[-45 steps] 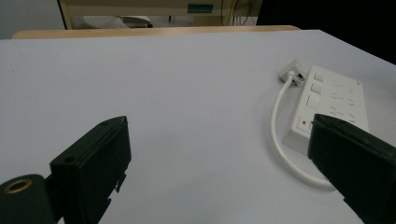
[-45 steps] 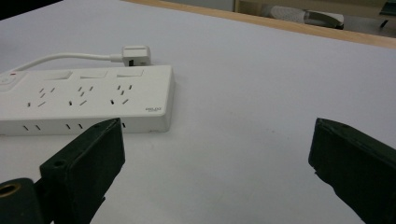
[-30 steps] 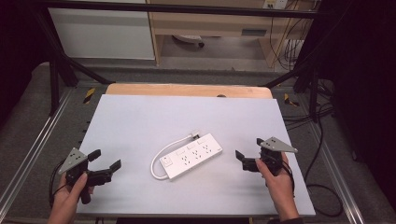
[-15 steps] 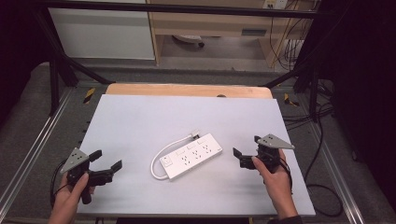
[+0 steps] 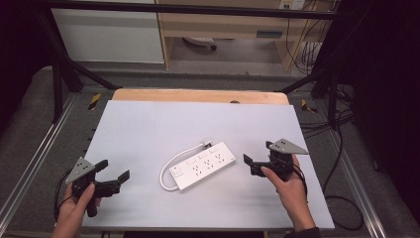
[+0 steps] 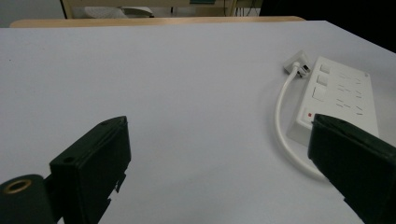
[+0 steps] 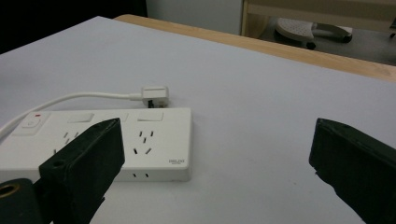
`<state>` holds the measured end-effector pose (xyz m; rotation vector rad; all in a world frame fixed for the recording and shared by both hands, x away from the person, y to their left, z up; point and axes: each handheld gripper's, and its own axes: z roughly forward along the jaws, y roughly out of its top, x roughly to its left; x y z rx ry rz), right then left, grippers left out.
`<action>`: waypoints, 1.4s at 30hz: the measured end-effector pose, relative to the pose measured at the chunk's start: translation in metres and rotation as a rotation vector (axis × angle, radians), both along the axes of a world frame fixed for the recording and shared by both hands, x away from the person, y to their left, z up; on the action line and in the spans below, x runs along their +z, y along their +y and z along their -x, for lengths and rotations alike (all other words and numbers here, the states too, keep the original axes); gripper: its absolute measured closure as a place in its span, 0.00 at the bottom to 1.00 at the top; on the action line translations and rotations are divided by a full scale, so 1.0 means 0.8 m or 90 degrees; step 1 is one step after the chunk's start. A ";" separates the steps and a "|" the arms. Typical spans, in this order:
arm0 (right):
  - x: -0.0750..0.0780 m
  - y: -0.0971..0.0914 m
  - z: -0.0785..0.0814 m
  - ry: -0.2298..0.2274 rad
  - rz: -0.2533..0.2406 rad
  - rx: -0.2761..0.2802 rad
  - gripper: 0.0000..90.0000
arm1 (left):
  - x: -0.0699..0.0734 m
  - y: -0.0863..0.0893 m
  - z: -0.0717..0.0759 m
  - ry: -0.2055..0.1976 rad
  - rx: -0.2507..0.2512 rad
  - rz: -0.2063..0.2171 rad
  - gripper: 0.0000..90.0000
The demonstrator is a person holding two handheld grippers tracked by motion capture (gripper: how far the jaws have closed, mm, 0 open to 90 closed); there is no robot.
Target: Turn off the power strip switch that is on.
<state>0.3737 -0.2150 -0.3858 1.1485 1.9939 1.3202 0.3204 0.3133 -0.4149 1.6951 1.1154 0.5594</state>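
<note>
A white power strip [image 5: 203,166] lies at an angle in the middle of the white table top [image 5: 198,119]. Its cable [image 5: 166,173] loops from its near-left end round to the plug [image 5: 205,145] beside its far edge. My left gripper [image 5: 113,169] is held open near the front left, jaws pointing right toward the strip, nothing between them. My right gripper [image 5: 249,165] is open just right of the strip, apart from it. In the left gripper view the strip [image 6: 345,93] lies beyond the right jaw. In the right gripper view the strip [image 7: 154,135] and plug [image 7: 154,92] sit ahead on the left.
A strip of wooden table edge [image 5: 198,95] shows behind the white top. Black frame bars [image 5: 59,74] and cables [image 5: 337,129] run along both sides of the table. A wooden shelf unit [image 5: 233,25] stands on the floor beyond.
My right gripper has crept a little to the left, closer to the power strip. The left gripper has barely moved. The strip lies as before.
</note>
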 end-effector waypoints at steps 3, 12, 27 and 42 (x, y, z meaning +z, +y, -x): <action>0.004 0.004 -0.001 0.002 0.001 0.007 0.04 | 0.000 0.000 0.000 0.000 0.001 0.000 0.06; 0.010 0.006 -0.011 0.018 -0.008 0.012 0.06 | 0.000 0.000 0.000 0.001 -0.003 -0.003 0.06; 0.029 0.021 -0.024 0.010 -0.013 0.033 0.16 | 0.001 0.001 0.001 -0.001 -0.004 -0.004 0.06; 0.048 0.053 -0.037 -0.016 0.017 0.064 0.64 | 0.001 0.000 0.002 0.000 -0.011 -0.006 0.06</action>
